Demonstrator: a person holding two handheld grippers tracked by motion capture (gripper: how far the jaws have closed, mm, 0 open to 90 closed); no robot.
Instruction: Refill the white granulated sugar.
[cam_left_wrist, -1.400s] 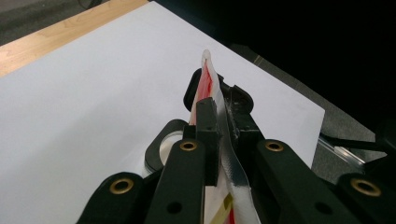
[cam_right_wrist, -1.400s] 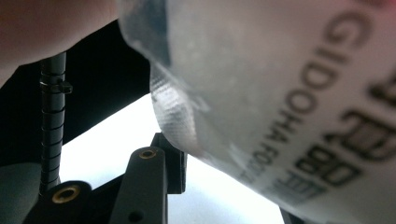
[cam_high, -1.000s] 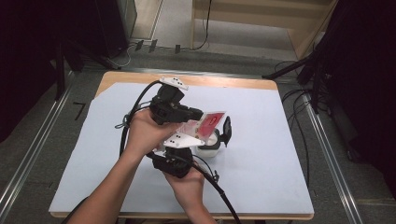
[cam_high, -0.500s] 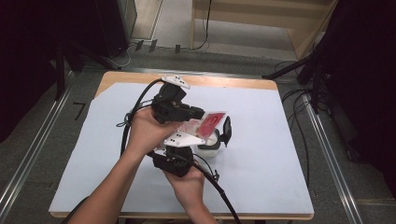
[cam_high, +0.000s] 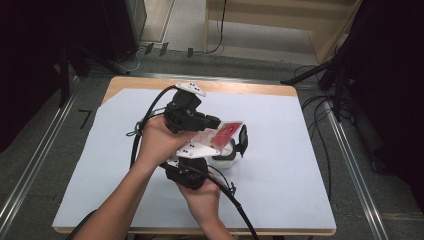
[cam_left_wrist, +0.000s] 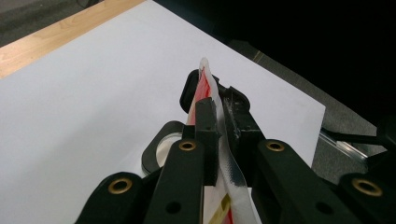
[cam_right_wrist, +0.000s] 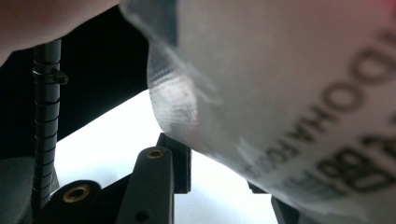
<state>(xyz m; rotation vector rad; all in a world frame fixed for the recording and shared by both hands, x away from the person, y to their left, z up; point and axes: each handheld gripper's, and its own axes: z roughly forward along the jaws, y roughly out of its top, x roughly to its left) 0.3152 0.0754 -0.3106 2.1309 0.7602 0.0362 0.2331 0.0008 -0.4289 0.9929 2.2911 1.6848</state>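
Little has moved since a second ago: both hands and the red packet sit in almost the same place over the middle of the tabletop (cam_high: 280, 200), which is covered by a pale sheet.

Nearest the person, the right hand (cam_high: 202, 197) comes in from the bottom edge of the high view and holds the right tongs (cam_high: 239, 142), a black tool with a cable trailing back toward the person. Its jaws reach forward around a small white container (cam_high: 224, 159) that rests on the sheet. In the right gripper view one black jaw rises from the bottom and the other is mostly hidden behind the packet's clear, printed edge, so I cannot tell whether these tongs are clenched or released.

Just beyond, the left hand (cam_high: 157, 142) holds the left tongs (cam_left_wrist: 218, 114) above the right ones, with a grey three-cornered plate on top. The left gripper view shows its two black jaws pressed together on the red and white packet (cam_high: 226, 131), which stands edge-on between them; these tongs are clenched on the packet. The packet is held in the air, just above the white container, with its red face showing in the high view.

Farther off, the bare wooden edge of the tabletop shows beyond the sheet, then a grey floor with cables (cam_high: 320, 107) and dark stands.
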